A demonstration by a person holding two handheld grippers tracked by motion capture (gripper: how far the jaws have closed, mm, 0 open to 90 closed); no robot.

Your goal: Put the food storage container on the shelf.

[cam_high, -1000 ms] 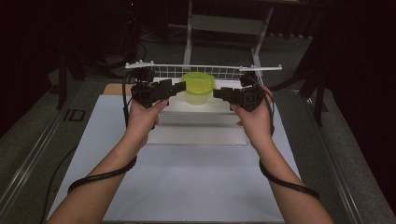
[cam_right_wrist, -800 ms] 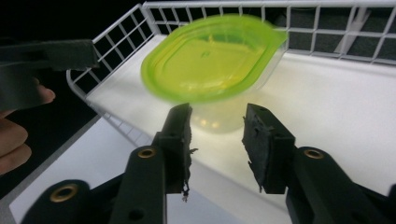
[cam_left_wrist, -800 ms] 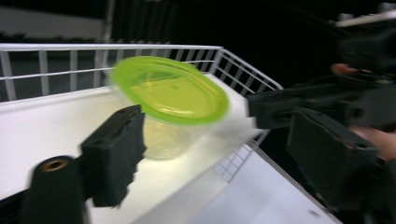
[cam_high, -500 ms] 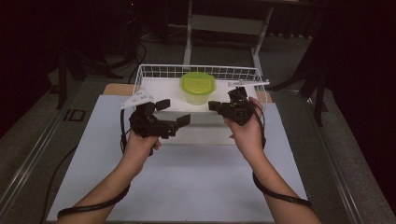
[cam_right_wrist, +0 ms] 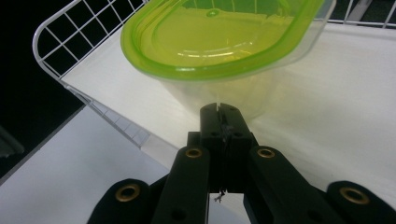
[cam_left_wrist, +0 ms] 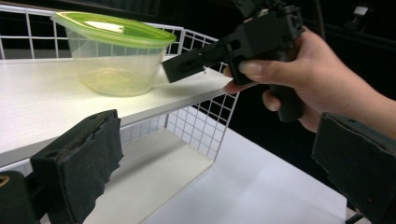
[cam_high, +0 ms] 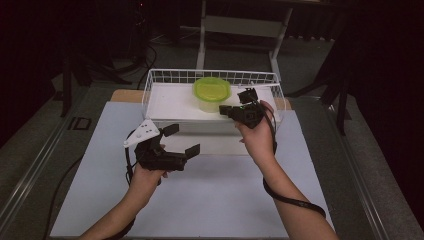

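A clear container (cam_high: 212, 101) is showing a faint yellow tint and is wearing a lime-green lid (cam_high: 212, 89). At its 9 o'clock, a wire basket (cam_high: 170, 76) is displaying a white square grid around a plain white shelf board (cam_high: 170, 102). Both tools, left (cam_high: 181, 140) and right (cam_high: 223, 108), are appearing matte black; brass-coloured rivets are glinting on the right one. The counter (cam_high: 210, 200) is showing pale grey-white.

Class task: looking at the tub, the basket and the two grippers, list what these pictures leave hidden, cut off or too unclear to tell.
- Tub contents: the green lid covers them in the high and right gripper views; its wall looks cloudy in the left gripper view.
- Basket lower level: the white shelf hides most of it.
- Right gripper touching the tub: cannot tell.
- Left gripper jaw: cut off by the right edge, left gripper view.
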